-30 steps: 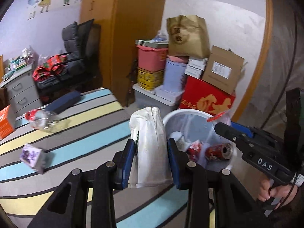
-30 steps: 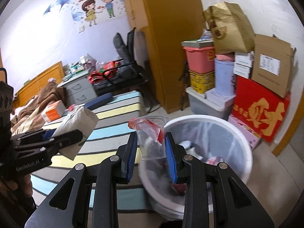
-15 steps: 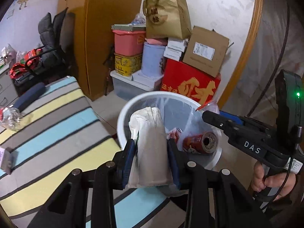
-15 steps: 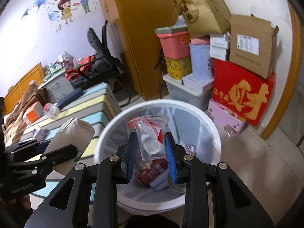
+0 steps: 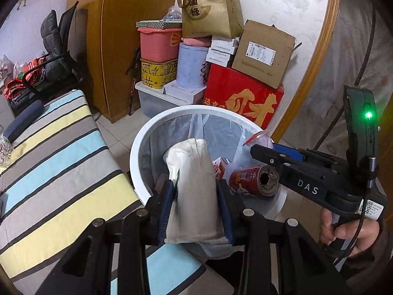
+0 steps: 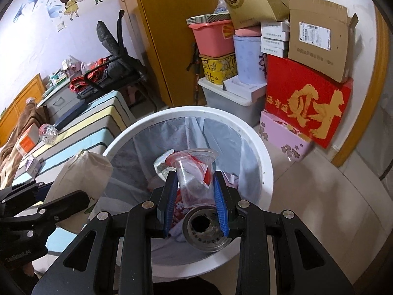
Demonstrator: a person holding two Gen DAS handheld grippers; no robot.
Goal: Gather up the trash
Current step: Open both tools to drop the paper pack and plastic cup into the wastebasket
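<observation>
Item: two pieces of trash poised over the bin, neither released.

Your left gripper [image 5: 196, 196] is clamped on a white paper bag [image 5: 194, 184], held above the near rim of the white bin [image 6: 266, 172]; your right gripper [image 6: 195, 196] pinches a clear plastic cup [image 6: 194, 172] with a red scrap inside, hanging over the bin's open mouth. Already in the lined bin: a red drink can [image 5: 253, 180], a small carton, other wrappers. Left to collect, as far as shown: a crushed clear bottle [image 6: 48, 134], an orange box [image 6: 28, 142] and a small purple pack [image 6: 33, 166] on the striped bed [image 5: 61, 159]. Judgement: about midway; drop both items, then return for the rest.
</observation>
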